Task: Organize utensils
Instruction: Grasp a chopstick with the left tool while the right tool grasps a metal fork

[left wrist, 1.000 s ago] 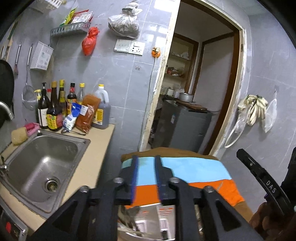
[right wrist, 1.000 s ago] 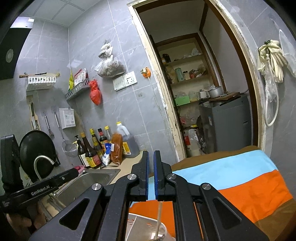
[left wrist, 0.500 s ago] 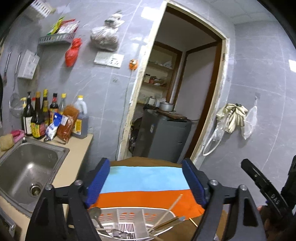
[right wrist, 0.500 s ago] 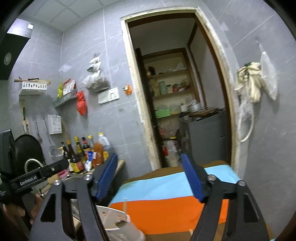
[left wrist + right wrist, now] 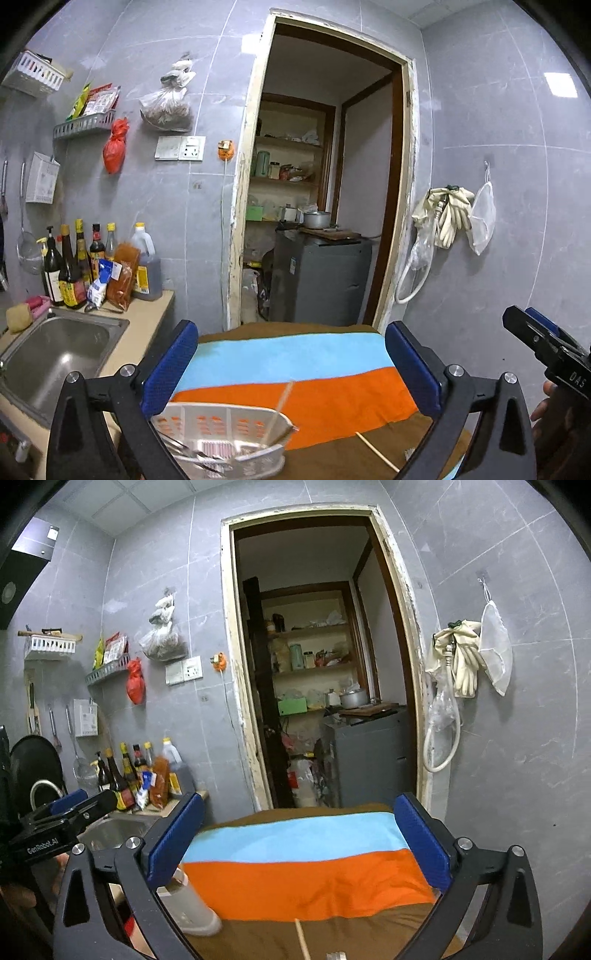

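Both your left tongs (image 5: 291, 363) and right tongs (image 5: 297, 840) have just been opening wide and empty, with some utensils in the white basket (image 5: 221, 435) and one chopstick (image 5: 376, 452) left lying on the striped table (image 5: 295, 354).

The striped cloth (image 5: 295, 376) lies bare ahead — open passage; the white basket (image 5: 221, 439) blocks its near left, a chopstick (image 5: 376, 452) lies near right.
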The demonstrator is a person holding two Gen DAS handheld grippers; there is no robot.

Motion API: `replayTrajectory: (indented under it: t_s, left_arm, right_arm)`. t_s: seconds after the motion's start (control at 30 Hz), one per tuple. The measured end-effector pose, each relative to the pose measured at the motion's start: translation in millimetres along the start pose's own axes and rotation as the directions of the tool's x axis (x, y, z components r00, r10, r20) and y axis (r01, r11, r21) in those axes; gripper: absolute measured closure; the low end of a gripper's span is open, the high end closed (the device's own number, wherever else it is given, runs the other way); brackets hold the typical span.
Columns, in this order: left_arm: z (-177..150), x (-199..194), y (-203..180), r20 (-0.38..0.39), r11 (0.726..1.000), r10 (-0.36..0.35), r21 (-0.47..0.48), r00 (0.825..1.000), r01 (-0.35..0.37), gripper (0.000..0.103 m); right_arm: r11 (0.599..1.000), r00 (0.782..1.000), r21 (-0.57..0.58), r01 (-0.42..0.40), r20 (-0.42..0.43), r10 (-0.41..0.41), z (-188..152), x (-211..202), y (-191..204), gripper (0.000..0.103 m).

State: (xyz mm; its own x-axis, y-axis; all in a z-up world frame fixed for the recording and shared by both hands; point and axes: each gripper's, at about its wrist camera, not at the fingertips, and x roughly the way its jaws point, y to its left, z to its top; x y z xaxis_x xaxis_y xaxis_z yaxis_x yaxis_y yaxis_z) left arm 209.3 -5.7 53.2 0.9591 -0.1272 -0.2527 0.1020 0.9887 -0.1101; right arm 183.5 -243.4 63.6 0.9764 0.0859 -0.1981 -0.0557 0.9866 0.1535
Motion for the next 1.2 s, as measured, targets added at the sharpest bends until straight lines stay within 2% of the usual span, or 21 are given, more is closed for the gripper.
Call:
replayTrajectory:
  t_s: [0.33,0.43,0.53,0.7,0.83,0.93,1.07,1.13,1.2]
  left_arm:
    - [-40,7,-53,-0.087,0.998,0.064,-0.021,0.994,-0.066,0.001]
    - [-55,14,-63,-0.115,0.995,0.085,-0.032,0.990,-0.089,0.001]
    - [-71,21,-69,-0.144,0.993,0.100,-0.046,0.984,-0.108,0.001]
    - [-109,42,-71,-0.252,0.985,0.115,-0.093,0.961,-0.142,0.001]
    - [-135,56,-66,-0.310,0.976,0.119,-0.138,0.943,-0.169,0.001]
    - [-150,66,-61,-0.341,0.967,0.108,-0.182,0.934,-0.179,0.001]
    - [-163,77,-62,-0.366,0.964,0.089,-0.201,0.926,-0.172,0.001]
    - [-167,83,-64,-0.381,0.967,0.073,-0.199,0.922,-0.159,0.003]
    - [-171,88,-66,-0.394,0.969,0.056,-0.200,0.918,-0.145,0.011]
  right_arm:
    - [0.997,0.990,-0.007,-0.070,-0.123,0.069,-21,20,-73,0.002]
    - [0.995,0.981,-0.006,-0.099,-0.167,0.097,-37,30,-90,0.002]
    - [0.990,0.964,-0.009,-0.140,-0.230,0.135,-57,43,-102,0.002]
    - [0.974,0.906,0.014,-0.226,-0.365,0.215,-109,68,-113,0.002]
    - [0.963,0.865,0.037,-0.268,-0.430,0.257,-146,82,-116,0.003]
    - [0.954,0.843,0.050,-0.295,-0.457,0.284,-167,91,-117,0.008]
    - [0.942,0.804,0.061,-0.331,-0.504,0.316,-185,102,-114,0.028]
    - [0.930,0.775,0.060,-0.363,-0.534,0.337,-193,107,-112,0.037]
    - [0.915,0.739,0.064,-0.399,-0.567,0.363,-201,114,-107,0.047]
